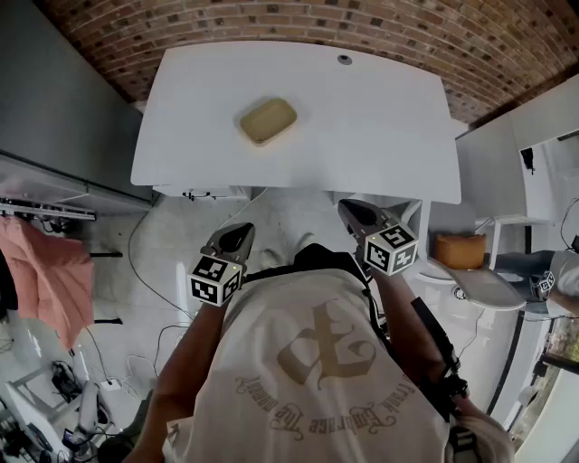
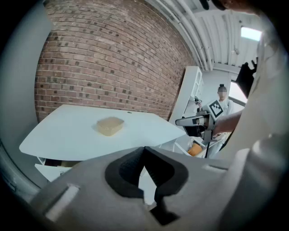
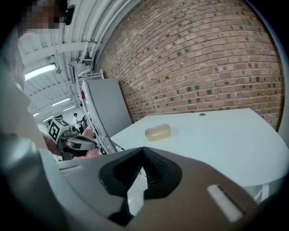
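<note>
A tan oblong lidded box (image 1: 268, 121) lies on a white table (image 1: 362, 118), left of centre and towards the far edge. It also shows in the left gripper view as the box (image 2: 109, 126) and in the right gripper view as the box (image 3: 157, 132). My left gripper (image 1: 237, 237) hangs close to my chest, short of the table's near edge, shut with nothing between its jaws. My right gripper (image 1: 351, 212) is level with it on the other side, also shut and empty. Each gripper appears in the other's view: right gripper (image 2: 192, 121), left gripper (image 3: 76, 142).
A brick wall (image 1: 271, 23) runs behind the table. A grey cabinet (image 1: 54, 99) stands at left, with pink cloth (image 1: 54, 271) on a rack below it. At right are an orange object (image 1: 460, 250) and a white round surface (image 1: 479, 288). Cables lie on the floor.
</note>
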The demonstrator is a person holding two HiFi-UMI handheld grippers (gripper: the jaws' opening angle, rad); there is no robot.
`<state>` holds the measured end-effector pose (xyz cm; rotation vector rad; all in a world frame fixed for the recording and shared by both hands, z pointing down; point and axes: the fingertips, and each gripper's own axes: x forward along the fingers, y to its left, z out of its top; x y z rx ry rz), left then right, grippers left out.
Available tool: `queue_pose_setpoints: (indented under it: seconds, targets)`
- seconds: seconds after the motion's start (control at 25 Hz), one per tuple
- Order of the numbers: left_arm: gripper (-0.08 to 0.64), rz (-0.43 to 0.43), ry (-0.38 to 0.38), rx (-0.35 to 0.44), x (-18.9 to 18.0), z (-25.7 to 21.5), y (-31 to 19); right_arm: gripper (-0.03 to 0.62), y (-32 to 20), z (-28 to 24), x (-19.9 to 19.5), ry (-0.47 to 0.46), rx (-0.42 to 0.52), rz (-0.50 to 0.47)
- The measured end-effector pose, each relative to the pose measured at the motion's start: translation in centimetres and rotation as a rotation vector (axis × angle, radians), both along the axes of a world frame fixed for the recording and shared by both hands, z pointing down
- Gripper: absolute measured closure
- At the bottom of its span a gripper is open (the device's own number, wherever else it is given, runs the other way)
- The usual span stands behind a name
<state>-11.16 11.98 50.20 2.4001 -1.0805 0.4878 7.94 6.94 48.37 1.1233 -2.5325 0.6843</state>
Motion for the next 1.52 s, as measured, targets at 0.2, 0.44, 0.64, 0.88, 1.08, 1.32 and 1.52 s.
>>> queue_pose_setpoints:
  seconds: [0.2,0.44,0.64,0.88,1.08,1.32,1.52]
  targets:
    - [0.555,0.008,-0.009,0.006,1.3,-0.6,0.6,0.584,0.7,-0.3,1.3,-0.003,0.003,-0.008]
    - [0.555,-0.029,-0.005,0.029,1.5,-2.1,-1.1,0.584,-0.4,-0.9,1.2,0.021,0.016,-0.055]
    - [0.557,-0.079,0.002,0.045,0.9,-2.9,-2.1,0.584,-1.3,-0.6,1.1,0.030,0.009,-0.071]
    - [0.555,-0.103,0.017,0.034,-0.9,-2.5,-2.2,0.584,-3.3,-0.8,-0.6,0.033,0.017,-0.067]
    - [0.555,-0.103,0.023,0.019,-3.1,-1.7,-1.9,0.584,-3.8,-0.7,-2.9,0.025,0.022,-0.051]
    - [0.555,-0.076,0.027,0.005,-4.5,-0.7,-1.8,0.584,-3.8,-0.4,-4.0,0.041,0.018,-0.026]
    - [0.557,-0.057,0.036,-0.007,-4.6,-0.2,-2.1,0.583,-3.9,0.0,-4.1,0.047,-0.003,-0.007]
